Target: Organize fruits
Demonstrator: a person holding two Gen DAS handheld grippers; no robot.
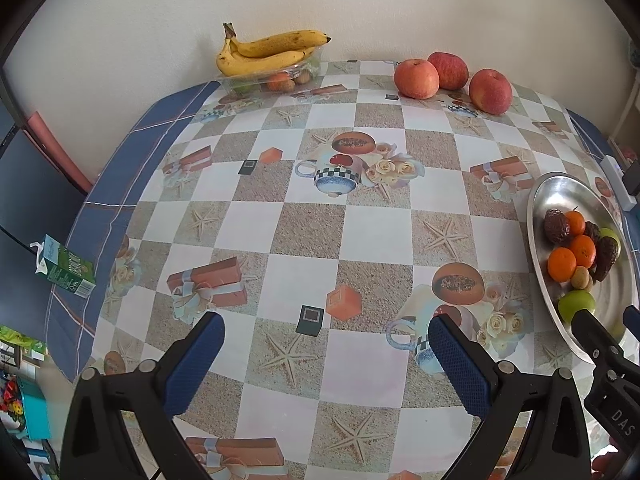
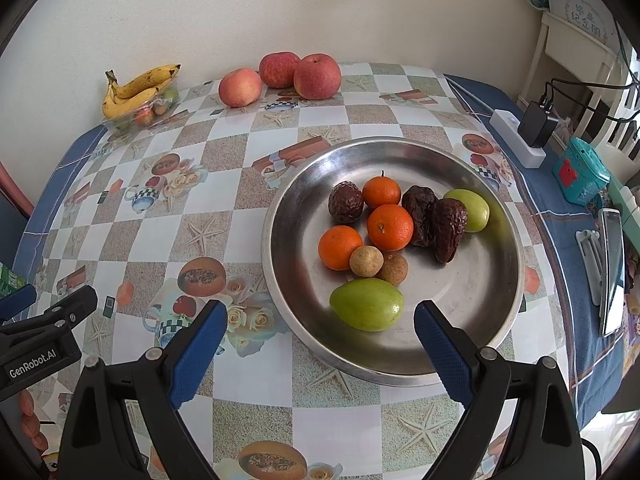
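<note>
A steel bowl (image 2: 472,320) on the checked tablecloth holds three oranges (image 2: 389,227), two green fruits (image 2: 367,304), dark wrinkled fruits (image 2: 450,228) and small brown fruits (image 2: 366,261). The bowl also shows in the left wrist view (image 1: 560,192). My right gripper (image 2: 320,322) is open and empty, just short of the near green fruit. My left gripper (image 1: 326,334) is open and empty over the bare cloth, left of the bowl. Three red apples (image 1: 416,79) and a bunch of bananas (image 1: 268,50) on a clear tray (image 1: 308,68) lie at the far edge.
A green carton (image 1: 64,268) lies at the table's left edge. On the right side are a white power strip with a charger (image 2: 520,136), a teal box (image 2: 580,176) and a phone (image 2: 612,272). A wall runs behind the table.
</note>
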